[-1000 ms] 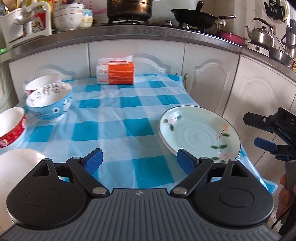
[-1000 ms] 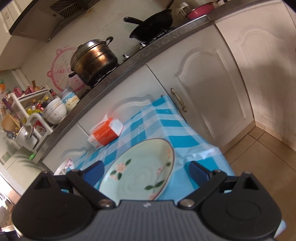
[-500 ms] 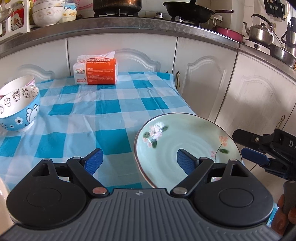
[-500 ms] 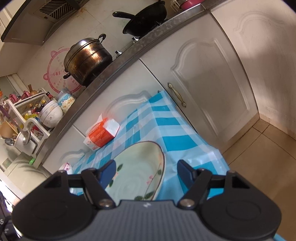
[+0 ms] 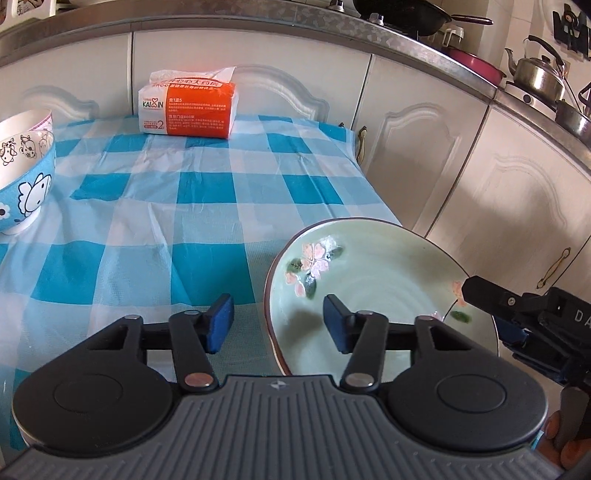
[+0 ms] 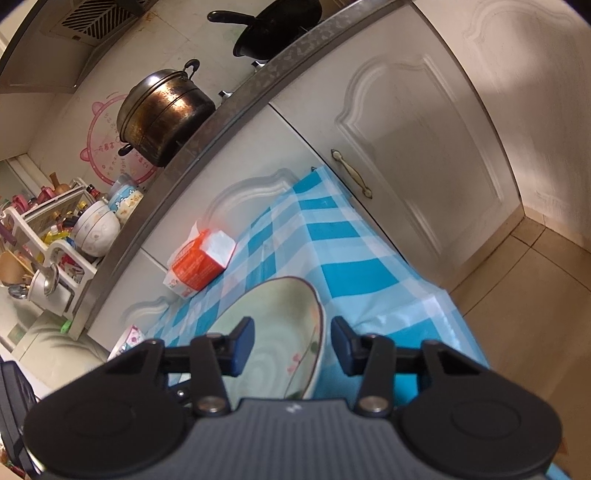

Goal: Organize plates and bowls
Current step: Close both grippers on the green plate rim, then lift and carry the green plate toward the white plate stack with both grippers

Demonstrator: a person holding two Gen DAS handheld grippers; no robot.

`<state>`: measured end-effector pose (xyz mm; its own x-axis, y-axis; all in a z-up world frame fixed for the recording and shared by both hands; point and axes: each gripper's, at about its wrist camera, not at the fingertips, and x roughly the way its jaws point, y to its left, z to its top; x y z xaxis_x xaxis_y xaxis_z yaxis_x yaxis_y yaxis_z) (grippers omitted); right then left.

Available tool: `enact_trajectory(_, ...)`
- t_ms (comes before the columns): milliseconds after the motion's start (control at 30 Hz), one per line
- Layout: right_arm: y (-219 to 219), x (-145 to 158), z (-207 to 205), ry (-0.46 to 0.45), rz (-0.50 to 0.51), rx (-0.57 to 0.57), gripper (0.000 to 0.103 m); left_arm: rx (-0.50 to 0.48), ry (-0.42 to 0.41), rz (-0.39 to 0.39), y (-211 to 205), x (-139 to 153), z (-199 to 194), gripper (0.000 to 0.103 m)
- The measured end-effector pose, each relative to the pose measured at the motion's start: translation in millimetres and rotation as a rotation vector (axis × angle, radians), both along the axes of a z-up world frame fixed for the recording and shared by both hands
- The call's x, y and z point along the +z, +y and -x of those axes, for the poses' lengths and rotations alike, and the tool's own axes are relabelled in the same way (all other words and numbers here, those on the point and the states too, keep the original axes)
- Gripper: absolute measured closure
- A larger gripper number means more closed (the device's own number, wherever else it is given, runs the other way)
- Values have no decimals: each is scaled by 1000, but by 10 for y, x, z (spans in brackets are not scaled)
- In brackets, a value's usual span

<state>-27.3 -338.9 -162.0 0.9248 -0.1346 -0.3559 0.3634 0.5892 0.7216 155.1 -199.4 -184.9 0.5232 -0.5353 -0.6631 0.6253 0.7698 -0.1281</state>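
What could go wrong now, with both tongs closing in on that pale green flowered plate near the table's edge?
The pale green flowered plate lies close to the edge of the blue checked tablecloth, so a nudge might slide it off. The left tongs and right tongs have just been closing astride opposite rims, pads not yet pressing; uneven closing could tip the plate.

tissue pack (image 5: 187, 107) on checked tablecloth (image 5: 177, 206) (orange-and-white wrapper) | pot (image 6: 162, 114), pan (image 6: 277, 31) on stove | kettle (image 5: 537, 74) on counter
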Motion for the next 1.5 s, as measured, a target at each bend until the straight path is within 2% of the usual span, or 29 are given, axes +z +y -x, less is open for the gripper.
enact_trajectory(100, -12, -19, -10, 5, -6, -2, 60, -11, -5, 3, -8, -10, -6, 48)
enact_trajectory(300, -15, -38, -39, 15, -16, 0, 71, -24, -6, 13, -29, -6, -2, 62)
enact_trajectory(367, -4, -33, -51, 22, -8, 2, 71, -31, -7, 18, -31, -7, 19, 64)
enact_trajectory(600, 28, -11, -74, 45, 10, -2, 71, -25, -8, 20, -40, -7, 37, 68)
enact_trajectory(1000, 171, 81, -74, 72, 48, 3, 70, 3, 45, 44, 145, 12, 49, 71)
enact_trajectory(1233, 355, 201, -83, 59, 70, 36, 70, 34, 33, 54, 384, 89, 98, 72)
enact_trajectory(1500, 618, 426, -102, 27, 107, 86, 70, 79, -6, 89, 773, 329, 180, 72)
